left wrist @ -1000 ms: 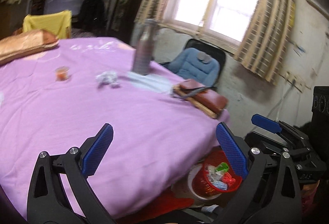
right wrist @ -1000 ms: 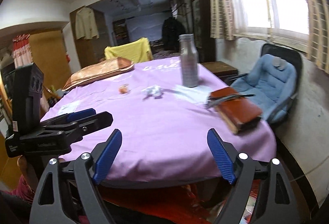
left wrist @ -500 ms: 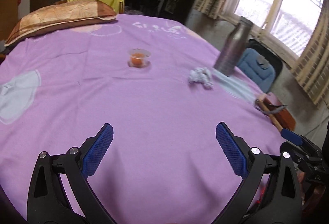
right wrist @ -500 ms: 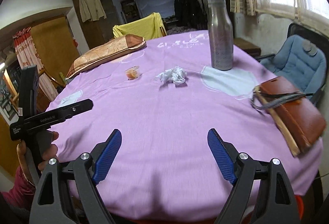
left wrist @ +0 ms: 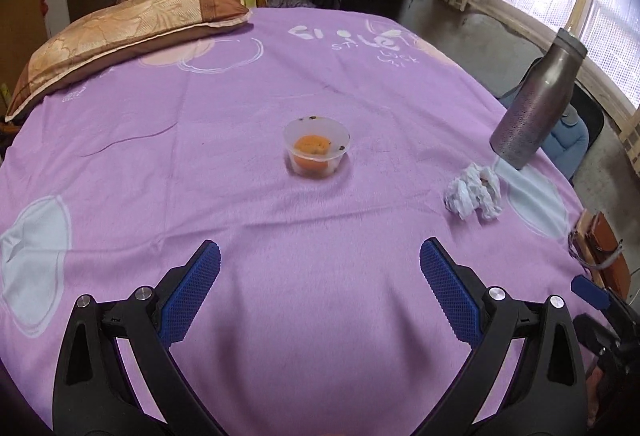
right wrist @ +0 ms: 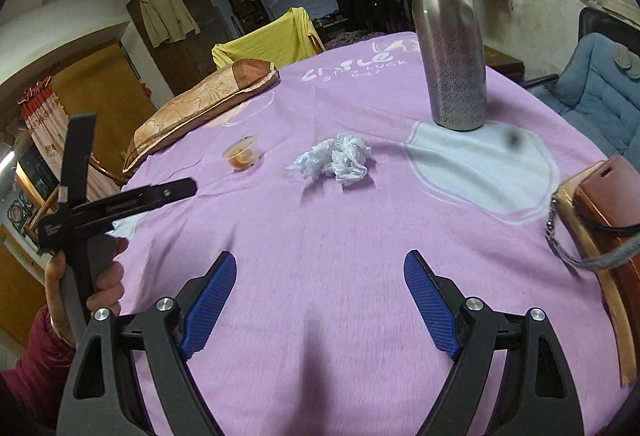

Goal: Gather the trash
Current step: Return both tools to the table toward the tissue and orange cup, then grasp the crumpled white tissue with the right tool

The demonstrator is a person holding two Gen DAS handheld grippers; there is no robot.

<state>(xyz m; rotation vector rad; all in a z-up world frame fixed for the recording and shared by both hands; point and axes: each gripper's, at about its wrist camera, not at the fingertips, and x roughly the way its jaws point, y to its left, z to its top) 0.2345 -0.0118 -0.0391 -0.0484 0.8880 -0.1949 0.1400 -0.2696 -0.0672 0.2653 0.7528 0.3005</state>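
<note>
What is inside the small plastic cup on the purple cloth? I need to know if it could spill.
The small plastic cup holds an orange mass at its bottom, with dark specks on its walls. It has no lid. Whether the contents are liquid cannot be told.

The left gripper [left wrist: 319, 266] hangs level with its blue-padded jaws spread wide and nothing between them. The right gripper [right wrist: 319, 282] is held the same way, jaws wide apart and empty. In the right wrist view, the left hand [right wrist: 86, 278] grips the black handle of its tool from below, fingers [right wrist: 108, 278] wrapped around it, a dark red sleeve at the wrist.
</note>
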